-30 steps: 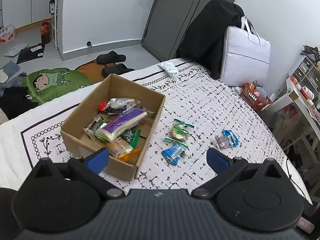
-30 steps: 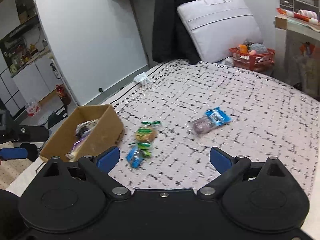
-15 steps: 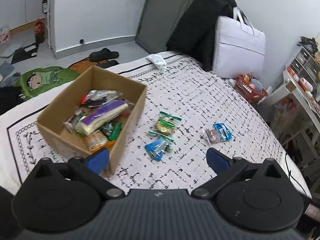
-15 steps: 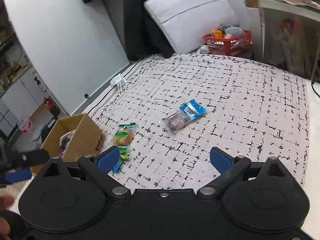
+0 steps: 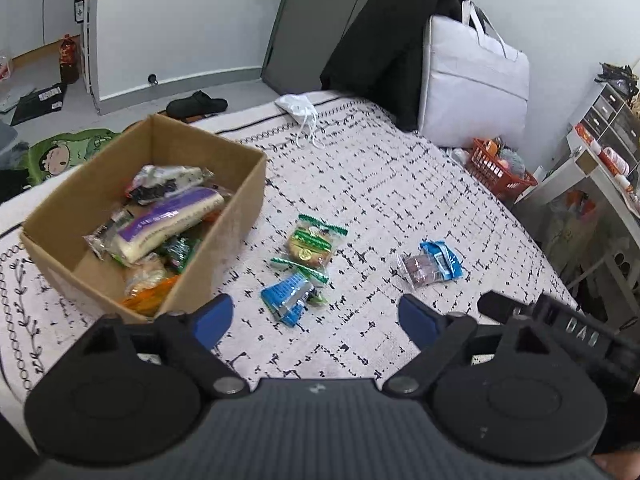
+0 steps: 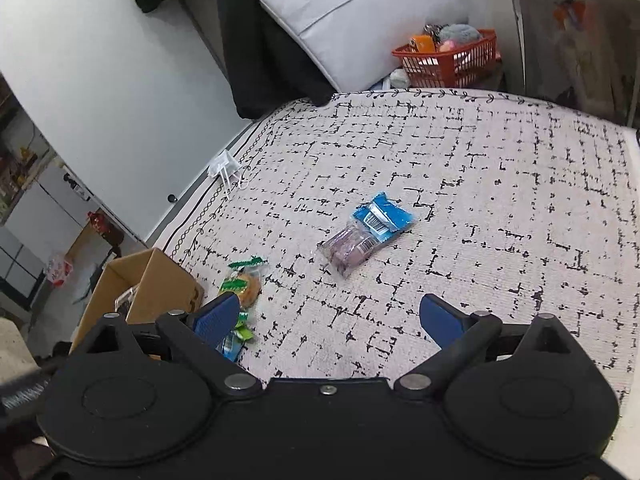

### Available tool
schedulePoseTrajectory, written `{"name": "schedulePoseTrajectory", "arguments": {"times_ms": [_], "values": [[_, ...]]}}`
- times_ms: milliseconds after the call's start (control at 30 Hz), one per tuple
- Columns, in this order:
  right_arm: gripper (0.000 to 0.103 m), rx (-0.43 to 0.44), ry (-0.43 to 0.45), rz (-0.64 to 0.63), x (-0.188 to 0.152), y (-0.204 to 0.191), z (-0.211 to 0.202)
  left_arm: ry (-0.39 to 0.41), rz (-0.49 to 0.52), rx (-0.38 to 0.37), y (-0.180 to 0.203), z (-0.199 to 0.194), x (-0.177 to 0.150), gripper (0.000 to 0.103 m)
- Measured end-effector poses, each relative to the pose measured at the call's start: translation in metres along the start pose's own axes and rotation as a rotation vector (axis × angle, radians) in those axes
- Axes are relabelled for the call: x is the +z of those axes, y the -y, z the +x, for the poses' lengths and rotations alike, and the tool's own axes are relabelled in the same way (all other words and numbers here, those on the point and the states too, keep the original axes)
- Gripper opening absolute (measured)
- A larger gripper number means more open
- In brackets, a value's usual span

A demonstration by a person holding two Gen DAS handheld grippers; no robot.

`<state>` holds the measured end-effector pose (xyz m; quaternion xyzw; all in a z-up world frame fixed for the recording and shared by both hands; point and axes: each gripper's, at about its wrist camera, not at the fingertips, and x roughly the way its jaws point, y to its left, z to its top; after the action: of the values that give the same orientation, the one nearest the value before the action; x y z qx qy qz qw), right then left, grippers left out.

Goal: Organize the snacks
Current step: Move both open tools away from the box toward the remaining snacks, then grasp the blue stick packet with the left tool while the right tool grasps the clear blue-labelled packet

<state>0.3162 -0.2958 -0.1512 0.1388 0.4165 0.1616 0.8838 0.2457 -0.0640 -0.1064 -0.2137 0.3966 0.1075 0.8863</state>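
Left gripper (image 5: 316,316) low in frame, jaws wide but just been closing a bit, nothing between. Right gripper (image 6: 328,316) wide, empty. Brown cardboard box (image 5: 240,184) at left, blue snack packet (image 6: 366,232) mid-frame.

I see pale walls (image 5: 180,20), a grey door (image 5: 312,20), grey floor (image 5: 224,88) with dark slippers (image 5: 196,103), a green cartoon mat (image 5: 68,152), a patterned white bed cover (image 6: 480,184), a red basket (image 6: 452,60) beside it
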Motion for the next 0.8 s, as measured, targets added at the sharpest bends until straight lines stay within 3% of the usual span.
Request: {"name": "schedulePoseTrajectory", "arguments": {"times_ms": [133, 333, 800], "values": [[0.089, 0.004, -0.022, 0.019, 0.003, 0.003, 0.013, -0.013, 0.003, 0.005, 0.004, 0.017, -0.002, 0.076], [0.089, 0.008, -0.048, 0.053, 0.007, 0.01, 0.032, -0.046, -0.006, 0.01, 0.006, 0.046, -0.002, 0.067], [0.089, 0.021, -0.118, 0.102, 0.01, 0.02, 0.085, -0.121, 0.007, 0.067, 0.001, 0.118, -0.005, 0.062]]}}
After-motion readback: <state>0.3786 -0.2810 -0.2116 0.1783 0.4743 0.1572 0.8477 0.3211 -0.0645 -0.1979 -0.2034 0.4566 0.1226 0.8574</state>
